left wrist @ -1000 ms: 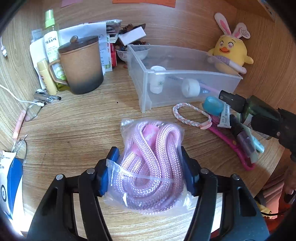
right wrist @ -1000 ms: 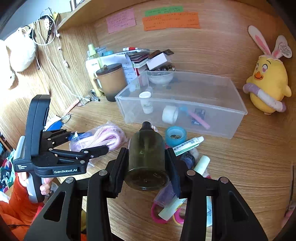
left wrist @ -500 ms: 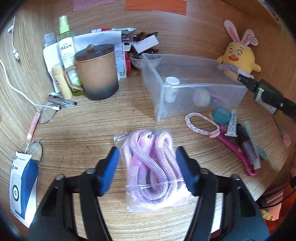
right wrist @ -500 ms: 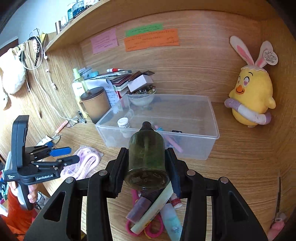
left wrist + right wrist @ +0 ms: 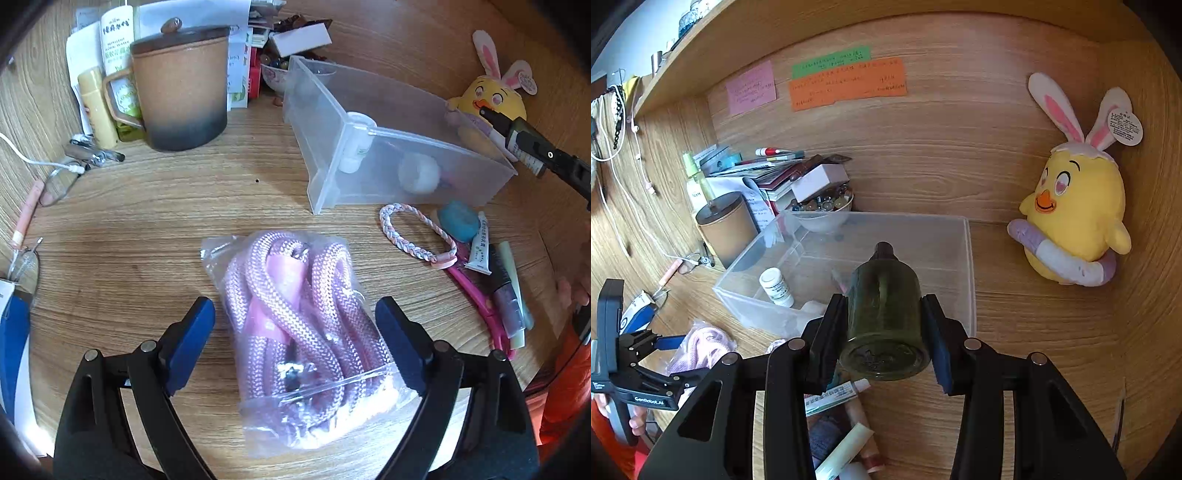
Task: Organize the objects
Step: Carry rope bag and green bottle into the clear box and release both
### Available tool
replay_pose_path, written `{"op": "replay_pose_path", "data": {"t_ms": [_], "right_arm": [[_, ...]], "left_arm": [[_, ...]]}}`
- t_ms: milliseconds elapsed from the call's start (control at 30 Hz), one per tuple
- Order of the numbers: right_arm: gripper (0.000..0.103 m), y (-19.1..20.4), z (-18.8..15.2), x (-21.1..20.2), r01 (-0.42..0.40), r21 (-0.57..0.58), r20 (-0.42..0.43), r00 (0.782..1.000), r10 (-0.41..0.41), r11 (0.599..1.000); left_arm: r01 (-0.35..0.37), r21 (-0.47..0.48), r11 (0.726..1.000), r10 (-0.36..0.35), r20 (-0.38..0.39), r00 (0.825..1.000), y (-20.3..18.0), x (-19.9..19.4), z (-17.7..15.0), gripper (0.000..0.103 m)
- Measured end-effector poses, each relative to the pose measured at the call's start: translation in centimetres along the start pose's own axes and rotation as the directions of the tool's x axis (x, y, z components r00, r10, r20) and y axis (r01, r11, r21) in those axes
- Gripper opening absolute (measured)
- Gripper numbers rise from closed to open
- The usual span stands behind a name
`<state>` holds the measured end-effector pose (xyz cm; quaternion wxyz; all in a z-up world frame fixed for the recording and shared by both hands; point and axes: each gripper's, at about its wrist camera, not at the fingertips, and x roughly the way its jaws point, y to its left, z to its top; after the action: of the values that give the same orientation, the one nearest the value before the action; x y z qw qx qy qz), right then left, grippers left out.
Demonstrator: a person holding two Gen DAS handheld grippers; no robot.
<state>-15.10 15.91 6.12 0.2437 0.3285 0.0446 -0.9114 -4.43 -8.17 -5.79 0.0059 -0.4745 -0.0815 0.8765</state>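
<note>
Here, the coil of pink braided rope sealed in a clear plastic bag [image 5: 295, 328] lies flat on the wooden desk [image 5: 147, 229], between the blue pads of the left gripper [image 5: 295, 339]. Its jaws are opening: both pads stand clear of the bag, nothing pinched. In the right wrist view the same gripper [image 5: 661, 350] sits low at left, a hand around its handle, the bag [image 5: 701, 347] just beside it.

The dark green glass bottle with a black neck [image 5: 882, 314] is pinched at its body between the pads of the right gripper [image 5: 882, 336], base toward the camera, neck pointing away over the clear plastic bin [image 5: 967, 266]. Inside the bin: a small white bottle [image 5: 775, 286] near the left wall.

In front of the bin on the desk: a pastel braided loop [image 5: 413, 236], a round teal item [image 5: 458, 221], a white tube [image 5: 480, 247].

Left of the bin stands a brown lidded mug [image 5: 181, 85]. A yellow plush chick with rabbit ears [image 5: 1075, 218] sits right of the bin, against the back panel.
</note>
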Motion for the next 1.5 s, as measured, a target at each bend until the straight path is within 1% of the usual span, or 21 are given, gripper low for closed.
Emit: {"op": "replay_pose_path", "data": {"t_ms": [67,100,133,167,233,333,400,467,600,667,800,933,967,1000,1033,1067,1100,1233,1367,1500], "right_arm": [[0.038,-0.2,0.4,1.0,0.001,-0.008,-0.019,1.000,-0.001,1.000],[0.038,-0.3,0.5,1.5,-0.004,-0.012,-0.030,1.000,0.004,1.000],[0.038,-0.3,0.6,2.0,-0.008,-0.016,-0.041,0.999,0.007,1.000],[0.038,-0.4,0.8,2.6,-0.013,-0.017,-0.053,0.999,0.012,1.000],[0.038,-0.5,1.0,3.7,-0.030,-0.014,-0.081,0.996,0.029,0.999],[0.038,-0.5,1.4,5.2,-0.039,-0.019,-0.117,0.992,0.037,0.999],[0.038,-0.4,1.6,6.0,-0.046,-0.024,-0.137,0.990,0.042,0.999],[0.038,-0.2,1.7,6.7,-0.047,-0.039,-0.150,0.988,0.041,0.998],[0.038,0.1,2.0,7.7,-0.060,-0.051,-0.167,0.985,0.051,0.997],[0.038,0.2,2.0,8.1,-0.061,-0.061,-0.173,0.984,0.050,0.996],[0.039,0.5,1.8,8.6,-0.071,-0.069,-0.184,0.981,0.057,0.995],[0.039,0.5,1.8,8.3,-0.034,-0.077,-0.172,0.985,0.021,0.996],[0.040,0.4,1.8,8.1,-0.038,-0.077,-0.173,0.985,0.024,0.996],[0.045,0.4,1.9,7.8,-0.044,-0.073,-0.172,0.985,0.031,0.996],[0.048,0.3,2.0,7.4,-0.047,-0.068,-0.164,0.986,0.035,0.997],[0.051,0.3,2.0,6.9,-0.046,-0.067,-0.152,0.988,0.035,0.997],[0.053,0.3,2.0,6.3,-0.043,-0.070,-0.140,0.990,0.033,0.997],[0.055,0.2,1.8,3.8,-0.049,-0.061,-0.094,0.995,0.043,0.997],[0.061,0.0,0.8,1.3,-0.056,-0.042,-0.059,0.997,0.054,0.998],[0.061,0.0,-0.8,-0.2,-0.056,-0.030,-0.049,0.997,0.054,0.998]], "left_arm": [[-0.045,0.039,0.998,0.045,0.005,0.999,-1.0,0.3,-0.2,0.089],[-0.064,0.058,0.996,0.063,0.011,0.998,-1.4,0.4,-0.3,0.087],[-0.086,0.073,0.994,0.084,0.023,0.996,-1.9,0.5,-0.4,0.081],[-0.109,0.083,0.991,0.106,0.035,0.994,-2.2,0.6,-0.6,0.078],[-0.115,0.092,0.989,0.110,0.056,0.992,-2.7,0.4,-0.7,0.060],[-0.144,0.090,0.985,0.138,0.072,0.988,-3.1,0.1,-0.8,0.056],[-0.143,0.070,0.987,0.137,0.086,0.987,-2.9,-0.3,-1.0,0.055],[-0.124,0.035,0.992,0.120,0.096,0.988,-2.3,-1.0,-0.9,0.054],[-0.129,-0.011,0.992,0.130,0.157,0.979,-1.4,-3.1,-0.2,0.054],[-0.119,-0.027,0.992,0.122,0.205,0.971,-1.2,-4.6,0.3,0.054],[-0.109,-0.028,0.994,0.112,0.297,0.948,-1.2,-7.3,2.4,0.054],[-0.097,-0.014,0.995,0.096,0.357,0.929,-1.5,-8.8,5.1,0.054],[-0.098,-0.006,0.995,0.093,0.365,0.926,-1.8,-9.0,5.7,0.054],[-0.096,0.003,0.995,0.088,0.371,0.924,-1.9,-9.0,6.3,0.054],[-0.093,0.011,0.996,0.082,0.375,0.923,-2.1,-9.1,6.9,0.054],[-0.086,0.021,0.996,0.072,0.376,0.924,-2.4,-9.0,7.4,0.054],[-0.080,0.033,0.996,0.062,0.373,0.926,-2.7,-8.8,8.0,0.054],[-0.061,0.078,0.995,0.030,0.342,0.939,-4.1,-7.3,9.8,0.054],[-0.042,0.109,0.993,0.007,0.305,0.952,-5.3,-5.5,11.5,0.054],[-0.051,0.128,0.990,0.014,0.273,0.962,-6.1,-3.6,12.8,0.054]]}}
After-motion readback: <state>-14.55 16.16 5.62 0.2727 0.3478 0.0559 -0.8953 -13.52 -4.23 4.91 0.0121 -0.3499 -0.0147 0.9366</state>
